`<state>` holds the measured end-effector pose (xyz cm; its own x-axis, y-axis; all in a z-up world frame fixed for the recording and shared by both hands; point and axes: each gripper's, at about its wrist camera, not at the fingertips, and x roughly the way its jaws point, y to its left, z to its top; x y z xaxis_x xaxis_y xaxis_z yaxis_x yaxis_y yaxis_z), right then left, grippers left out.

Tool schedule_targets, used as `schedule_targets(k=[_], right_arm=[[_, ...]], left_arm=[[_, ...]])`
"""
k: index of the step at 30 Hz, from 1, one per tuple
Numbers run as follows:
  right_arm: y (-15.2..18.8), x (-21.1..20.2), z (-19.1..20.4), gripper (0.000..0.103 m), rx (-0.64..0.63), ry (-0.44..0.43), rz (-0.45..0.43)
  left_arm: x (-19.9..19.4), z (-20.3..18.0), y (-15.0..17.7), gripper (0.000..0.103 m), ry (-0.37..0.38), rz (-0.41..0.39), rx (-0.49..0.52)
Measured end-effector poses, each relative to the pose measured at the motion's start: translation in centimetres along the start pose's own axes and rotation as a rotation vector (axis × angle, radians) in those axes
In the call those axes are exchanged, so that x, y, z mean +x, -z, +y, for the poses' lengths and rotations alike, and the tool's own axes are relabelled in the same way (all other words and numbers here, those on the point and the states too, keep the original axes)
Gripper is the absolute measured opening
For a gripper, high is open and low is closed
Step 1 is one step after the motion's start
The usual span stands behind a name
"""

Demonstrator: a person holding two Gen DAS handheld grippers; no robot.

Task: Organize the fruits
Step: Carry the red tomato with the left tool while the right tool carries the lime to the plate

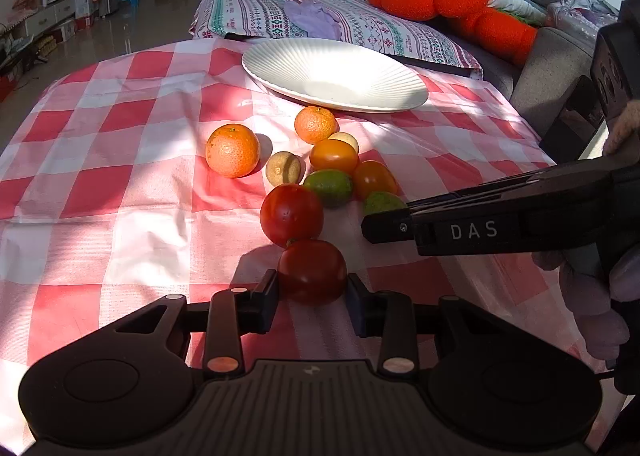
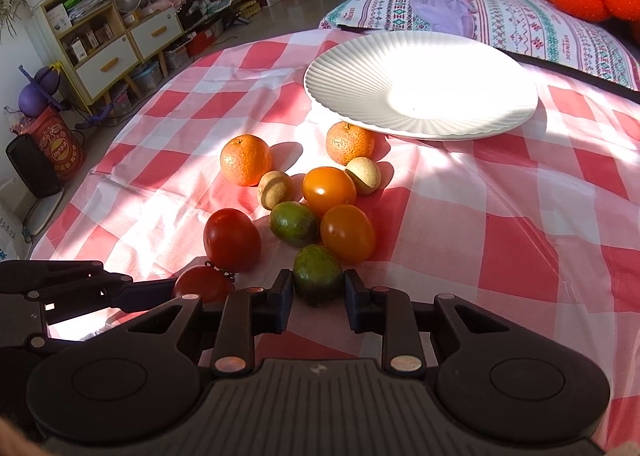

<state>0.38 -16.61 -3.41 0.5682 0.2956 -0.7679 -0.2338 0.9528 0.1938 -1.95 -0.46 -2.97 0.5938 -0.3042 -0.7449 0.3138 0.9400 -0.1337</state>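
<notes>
— Both claws sit low among the fruit. Left claw (image 1: 312,288) has its jaws either side of the near red tomato (image 1: 312,271), pads touching or nearly so; whether it grips yet, I cannot tell.

— And the right claw (image 2: 319,290)?

— Same story: jaws flanking the near green fruit (image 2: 318,273), contact not clear.

— What worries you?

— Crowding. That red tomato touches a second red tomato (image 1: 291,214) just behind it, so a lift may nudge it into the cluster. On the right, an orange tomato (image 2: 347,233) leans against the green fruit; pull one and the other could roll.

— Squeeze?

— Tomatoes look soft; too firm a pinch would likely bruise or split them.

— The claws themselves?

— Very near each other, so they could clash when rising.

— Destination?

— Probably the white plate (image 2: 352,68), bare, beyond the pile on the checked surface (image 2: 520,216). Its sloped rim could let round fruit roll back out.
</notes>
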Motion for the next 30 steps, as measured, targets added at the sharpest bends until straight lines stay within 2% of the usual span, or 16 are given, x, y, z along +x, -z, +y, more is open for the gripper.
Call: schedule_targets(k=[4,11,16,21,25,30], right_arm=[[-0.7,-1.2,-0.6,0.024,0.045,-0.02,-0.021],[-2.8,-3.2,-1.9,0.024,0.098,0.003,-0.082],[-4.6,-3.2,-3.0,0.024,0.164,0.003,-0.081],[-6.2,-3.5,-4.6,0.024,0.229,0.008,-0.124],[-7.5,-3.3,-5.7,0.024,0.235,0.028,-0.149],[-8.7,-1.7,-7.3,0.024,0.226,0.062,-0.165]], left_arm=[[-0.4,0.2,-0.5,0.032,0.041,0.001,-0.056],[-0.9,-0.7,-2.5,0.032,0.043,-0.059,-0.068],[-0.5,-1.5,-4.7,0.032,0.038,-0.089,-0.08],[0.6,-2.3,-7.5,0.032,0.01,-0.121,-0.067],[2.3,-2.5,-9.7,0.032,-0.012,-0.142,-0.033],[5.0,-2.5,-11.8,0.032,-0.006,-0.14,0.006]])
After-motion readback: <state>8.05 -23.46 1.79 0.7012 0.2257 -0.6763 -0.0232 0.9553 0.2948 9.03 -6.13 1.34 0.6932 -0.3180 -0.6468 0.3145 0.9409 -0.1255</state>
